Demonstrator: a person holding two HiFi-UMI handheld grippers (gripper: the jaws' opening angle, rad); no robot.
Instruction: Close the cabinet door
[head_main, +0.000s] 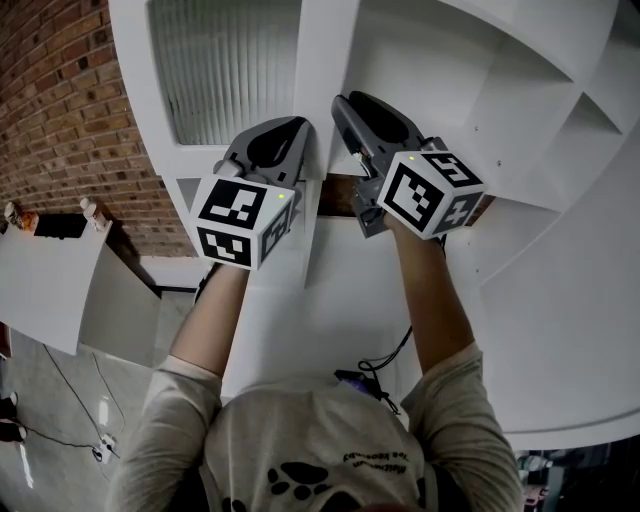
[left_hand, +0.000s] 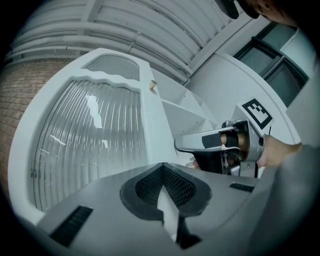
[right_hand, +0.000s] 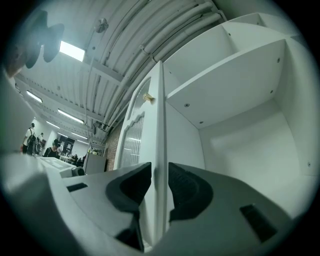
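Observation:
The white cabinet door (head_main: 322, 60) with a ribbed glass pane (head_main: 225, 70) stands part open in front of me. In the right gripper view its edge (right_hand: 161, 125) runs straight up between my right gripper's (right_hand: 160, 182) pads, which touch both of its faces. A small brass knob (right_hand: 148, 98) sits higher on the door. In the head view that gripper (head_main: 350, 105) reaches in beside the door edge. My left gripper (left_hand: 162, 167) is shut and empty, its tip close to the door's outer face (left_hand: 90, 135) below the pane; contact cannot be told.
The open cabinet (head_main: 520, 90) holds bare white shelves (right_hand: 225, 80) to the right of the door. A brick wall (head_main: 60, 110) rises at the left, with a white panel (head_main: 50, 290) beside it. Cables (head_main: 90, 420) lie on the floor. People (right_hand: 30, 137) stand far off.

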